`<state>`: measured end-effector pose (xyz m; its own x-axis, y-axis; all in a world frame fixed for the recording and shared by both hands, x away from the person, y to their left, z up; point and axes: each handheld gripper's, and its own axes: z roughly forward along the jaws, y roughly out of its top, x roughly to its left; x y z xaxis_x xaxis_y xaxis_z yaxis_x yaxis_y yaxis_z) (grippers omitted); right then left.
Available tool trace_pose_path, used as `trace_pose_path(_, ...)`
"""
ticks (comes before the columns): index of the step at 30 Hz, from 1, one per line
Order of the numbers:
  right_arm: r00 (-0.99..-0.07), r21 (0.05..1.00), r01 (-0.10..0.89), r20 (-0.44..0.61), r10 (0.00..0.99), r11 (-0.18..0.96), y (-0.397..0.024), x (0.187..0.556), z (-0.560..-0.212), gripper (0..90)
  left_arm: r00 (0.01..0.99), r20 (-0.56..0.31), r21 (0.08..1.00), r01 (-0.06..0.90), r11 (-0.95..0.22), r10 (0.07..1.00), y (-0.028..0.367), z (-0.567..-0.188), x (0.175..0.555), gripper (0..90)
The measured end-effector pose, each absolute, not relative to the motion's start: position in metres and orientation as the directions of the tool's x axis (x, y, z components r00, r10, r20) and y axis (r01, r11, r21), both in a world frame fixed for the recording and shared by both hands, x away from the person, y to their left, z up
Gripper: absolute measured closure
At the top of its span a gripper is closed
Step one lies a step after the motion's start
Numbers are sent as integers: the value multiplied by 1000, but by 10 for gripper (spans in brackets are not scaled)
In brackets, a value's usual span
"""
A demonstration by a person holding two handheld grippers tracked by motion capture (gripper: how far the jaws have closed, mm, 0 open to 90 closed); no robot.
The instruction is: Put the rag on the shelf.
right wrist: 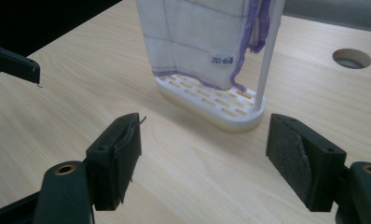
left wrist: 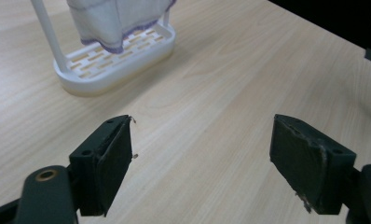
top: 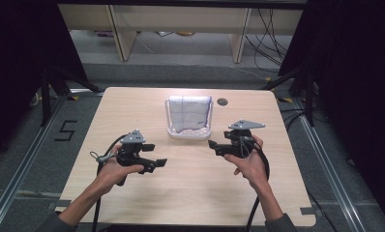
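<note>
From the high view, a white rack is seen on the far middle of the wooden table, with a checked cloth draped over its rail. A "5" is marked on the floor to the left. The left gripper and right gripper are held near the rack, one each side, nothing gripped.

In the left gripper view, the jaws are spread wide over bare wood, the rack's slotted tray far left.

In the right gripper view, jaws are spread too; a small label is sewn on the cloth, print too tiny to read.
</note>
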<state>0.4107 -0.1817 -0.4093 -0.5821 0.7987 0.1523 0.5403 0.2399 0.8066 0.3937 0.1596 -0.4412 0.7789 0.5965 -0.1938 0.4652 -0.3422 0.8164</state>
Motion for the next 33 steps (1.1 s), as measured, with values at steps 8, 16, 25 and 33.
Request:
trace_pose_path(8,-600,803,540,155,785,254,-181,401,-416,268,785,-200,807,471,-356,586,156,-453,382,198)
trace_pose_path(16,-618,804,526,138,774,277,-181,394,-422,263,796,-195,803,465,-372,573,159,-461,374,193)
trace_pose_path(25,-627,794,529,128,768,299,-178,385,-430,263,799,-199,793,472,-386,567,162,-473,366,193)
trace_pose_path(33,-646,787,523,117,755,326,-175,376,-440,261,795,-175,800,459,-387,581,176,-478,354,190)
